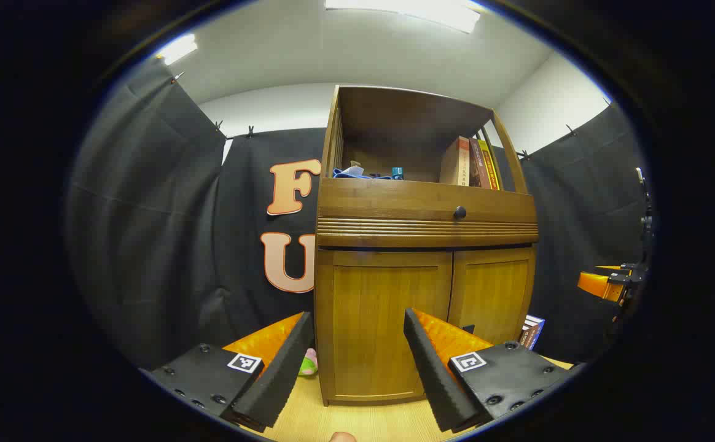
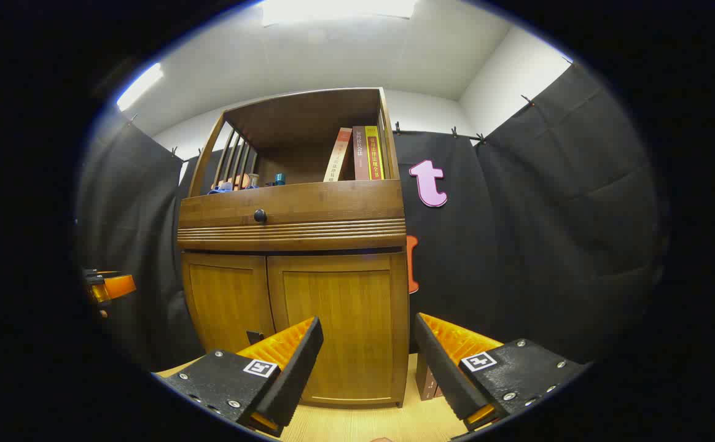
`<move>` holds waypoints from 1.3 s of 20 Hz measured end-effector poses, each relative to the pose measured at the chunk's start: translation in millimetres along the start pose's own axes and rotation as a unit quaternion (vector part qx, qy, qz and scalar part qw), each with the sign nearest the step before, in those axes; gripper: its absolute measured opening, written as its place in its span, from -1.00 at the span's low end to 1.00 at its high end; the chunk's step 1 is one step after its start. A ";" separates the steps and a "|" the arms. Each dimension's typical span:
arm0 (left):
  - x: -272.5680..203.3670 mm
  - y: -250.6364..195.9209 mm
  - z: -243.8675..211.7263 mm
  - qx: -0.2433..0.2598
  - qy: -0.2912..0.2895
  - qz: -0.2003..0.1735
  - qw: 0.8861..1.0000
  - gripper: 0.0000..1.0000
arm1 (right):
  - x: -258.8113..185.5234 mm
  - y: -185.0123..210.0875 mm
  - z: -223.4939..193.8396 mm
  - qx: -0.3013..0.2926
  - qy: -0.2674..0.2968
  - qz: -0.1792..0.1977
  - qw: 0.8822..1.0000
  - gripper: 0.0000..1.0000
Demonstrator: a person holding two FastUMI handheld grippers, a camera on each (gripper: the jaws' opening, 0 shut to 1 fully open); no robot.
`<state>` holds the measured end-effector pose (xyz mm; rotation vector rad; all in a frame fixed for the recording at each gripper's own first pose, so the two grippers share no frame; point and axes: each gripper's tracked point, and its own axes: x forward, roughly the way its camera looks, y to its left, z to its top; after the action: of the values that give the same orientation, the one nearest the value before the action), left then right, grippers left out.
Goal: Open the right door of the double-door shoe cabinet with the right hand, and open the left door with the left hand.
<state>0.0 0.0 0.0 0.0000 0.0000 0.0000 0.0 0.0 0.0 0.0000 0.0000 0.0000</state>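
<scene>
Left tongs [image 1: 352, 368] first, in the left gripper view: spread wide, nothing between them, hanging just in front of the shoe cabinet [image 1: 425, 245]. Both doors are flat shut. The left door [image 1: 382, 325] sits dead ahead in the gap between the fingers, and the right finger covers its lower right corner. The right door [image 1: 496, 301] is narrower here, its bottom hidden behind that same finger. No handle on either door that I can make out. Above them, a ribbed band and a drawer front with a dark knob [image 1: 459, 213]. The open shelf holds books [image 1: 474, 162] on the right and some blue bits [image 1: 357, 173] on the left, too small to name. Something pink and green [image 1: 308, 363] peeks out at the cabinet's left foot, half hidden by the left finger. A book [image 1: 532, 331] leans on the floor to the right. Far right, at the edge, the other tongs [image 1: 606, 283] show as an orange-and-black sliver, too cut off to say whether they gape.

Over to the right gripper view: right tongs [image 2: 367, 362] also spread, gripping nothing, facing the right door [image 2: 339, 325], closed. The left door [image 2: 228, 307] is closed too, its lower part behind the left finger. A brown object [image 2: 426, 380] stands on the floor by the cabinet's right corner, mostly hidden.
</scene>
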 end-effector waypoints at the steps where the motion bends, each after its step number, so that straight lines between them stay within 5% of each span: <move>1: -0.3 -0.4 0.2 0.001 -0.001 0.000 1.000 0.89 | -0.2 0.0 -0.1 0.001 0.001 0.000 1.000 1.00; 2: -0.3 -1.0 1.7 0.002 -0.001 0.000 1.000 0.89 | -0.2 0.9 -0.6 0.002 0.002 0.001 1.000 0.87; 5: -1.6 -0.9 1.7 0.002 -0.003 0.001 1.000 0.92 | -0.1 1.9 -0.6 0.001 0.003 0.002 1.000 1.00; 15: -4.0 -0.3 2.1 0.004 -0.006 0.005 1.000 0.92 | -5.8 2.9 3.7 -0.003 0.000 0.002 1.000 1.00; 16: -4.6 -0.2 2.2 0.004 -0.006 0.006 1.000 0.92 | -7.3 1.5 3.6 -0.003 0.000 0.001 1.000 0.87; 26: -4.3 1.3 -0.5 0.000 -0.004 0.011 1.000 0.89 | -4.8 4.7 -15.0 -0.008 0.012 0.000 1.000 0.87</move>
<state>-4.3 1.3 -0.5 0.0001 -0.0084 0.0215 -4.8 4.7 -15.0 -0.0157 0.0240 0.0003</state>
